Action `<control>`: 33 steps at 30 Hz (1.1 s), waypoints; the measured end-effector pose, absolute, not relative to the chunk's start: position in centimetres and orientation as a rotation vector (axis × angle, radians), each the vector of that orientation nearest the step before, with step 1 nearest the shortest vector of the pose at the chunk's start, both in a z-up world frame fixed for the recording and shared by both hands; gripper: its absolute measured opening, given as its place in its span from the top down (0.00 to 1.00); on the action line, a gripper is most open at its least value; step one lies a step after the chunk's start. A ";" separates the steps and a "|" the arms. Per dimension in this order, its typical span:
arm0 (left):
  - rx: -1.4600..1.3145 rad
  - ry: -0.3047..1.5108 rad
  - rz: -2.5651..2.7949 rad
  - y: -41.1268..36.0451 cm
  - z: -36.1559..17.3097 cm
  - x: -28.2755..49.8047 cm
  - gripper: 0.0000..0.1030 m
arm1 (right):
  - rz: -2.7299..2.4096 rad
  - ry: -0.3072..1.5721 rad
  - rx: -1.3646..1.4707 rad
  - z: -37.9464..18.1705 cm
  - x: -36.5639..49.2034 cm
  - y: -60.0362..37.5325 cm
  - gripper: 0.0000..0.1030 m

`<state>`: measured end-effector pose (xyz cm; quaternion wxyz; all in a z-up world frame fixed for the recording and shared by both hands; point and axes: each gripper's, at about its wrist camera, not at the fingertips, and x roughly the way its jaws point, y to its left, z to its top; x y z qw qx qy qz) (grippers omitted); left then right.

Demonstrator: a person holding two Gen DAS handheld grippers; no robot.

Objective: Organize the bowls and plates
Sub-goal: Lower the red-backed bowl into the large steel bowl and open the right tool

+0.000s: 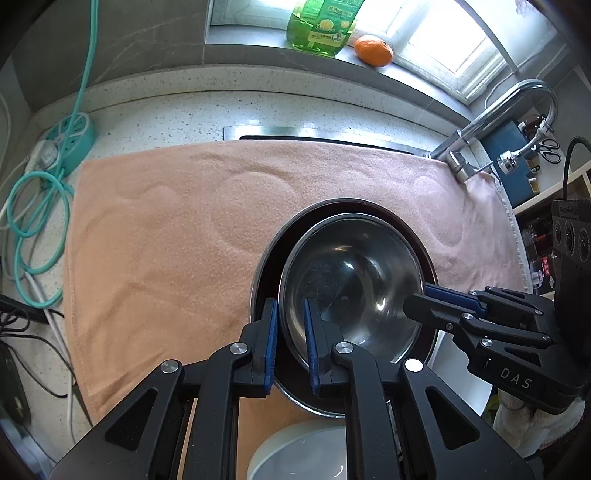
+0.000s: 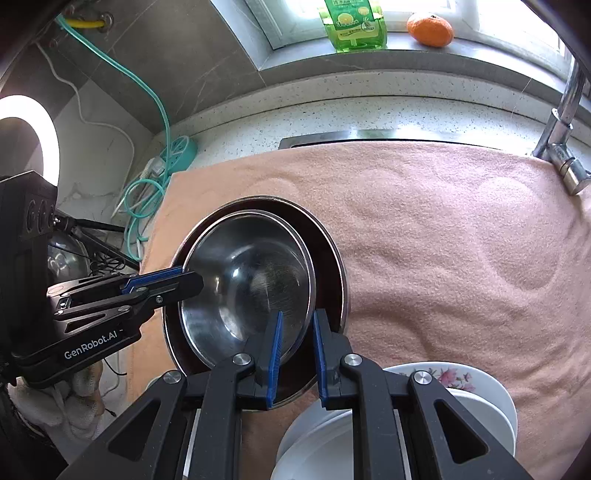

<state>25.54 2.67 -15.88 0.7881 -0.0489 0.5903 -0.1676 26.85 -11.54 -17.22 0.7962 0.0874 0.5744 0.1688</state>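
Both hand-held grippers, left [image 1: 290, 345] and right [image 2: 297, 354], grasp steel bowl [image 1: 351, 280] rim, nesting it in pan [image 1: 266, 266]. White bowls [image 2: 480, 398] near, unsorted.

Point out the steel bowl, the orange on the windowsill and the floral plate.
steel bowl [image 1: 354, 280], left wrist view, inner bottom.
orange [image 2: 430, 28], right wrist view, middle of the peel.
floral plate [image 2: 458, 380], right wrist view, flowered rim.
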 end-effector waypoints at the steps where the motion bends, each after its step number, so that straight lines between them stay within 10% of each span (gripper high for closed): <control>1: -0.106 1.273 -0.362 2.7 -15.9 25.5 0.88 | 0.363 1.236 0.187 -17.3 26.9 -11.5 0.86; 33: -0.203 1.172 -0.350 6.1 -11.3 22.9 0.88 | 0.358 1.156 0.202 -13.2 24.8 -12.0 0.83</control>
